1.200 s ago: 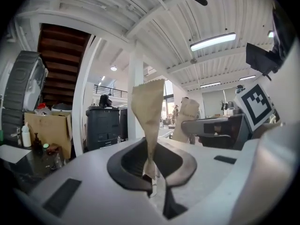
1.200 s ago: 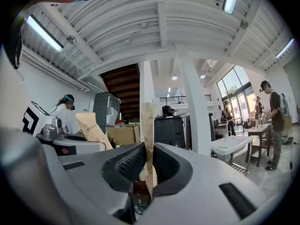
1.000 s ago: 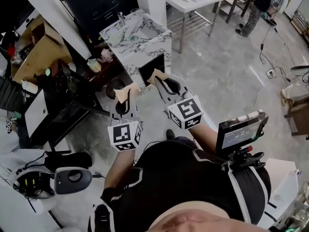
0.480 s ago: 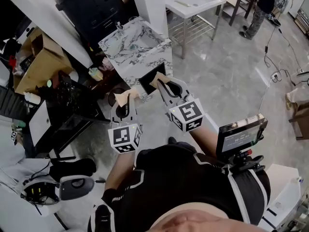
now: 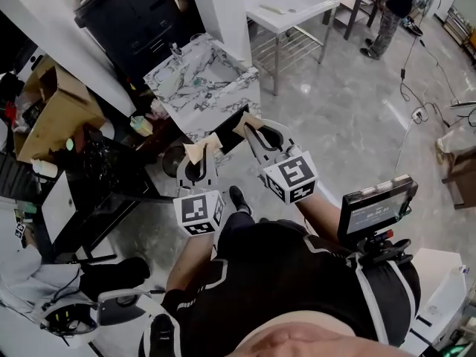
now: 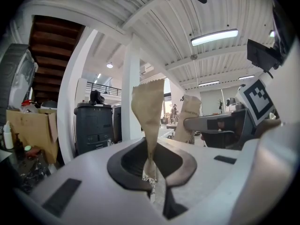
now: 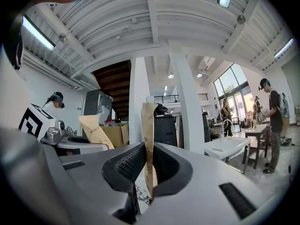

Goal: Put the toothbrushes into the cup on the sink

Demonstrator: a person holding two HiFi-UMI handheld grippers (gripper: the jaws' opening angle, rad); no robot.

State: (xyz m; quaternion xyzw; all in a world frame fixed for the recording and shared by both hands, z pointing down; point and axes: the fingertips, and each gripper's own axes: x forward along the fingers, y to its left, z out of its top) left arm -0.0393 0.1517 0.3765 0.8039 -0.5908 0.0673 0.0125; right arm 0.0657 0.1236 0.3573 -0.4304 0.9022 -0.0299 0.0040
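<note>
Marble sink (image 5: 202,80); left tool (image 6: 154,183), right tool (image 7: 143,182) pinch paper sleeves (image 6: 147,111), contents hidden

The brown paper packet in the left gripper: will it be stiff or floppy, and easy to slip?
Probably fairly stiff: the packet stands upright above the left gripper without drooping. Likely light, thin paper; its twist suggests it could bend if pushed.

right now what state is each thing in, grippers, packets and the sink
left gripper, shut on left paper packet
left paper packet, clamped low, standing up, twisted
right gripper, shut on right paper packet
right paper packet, clamped low, upright
marble sink, ahead, untouched
</note>
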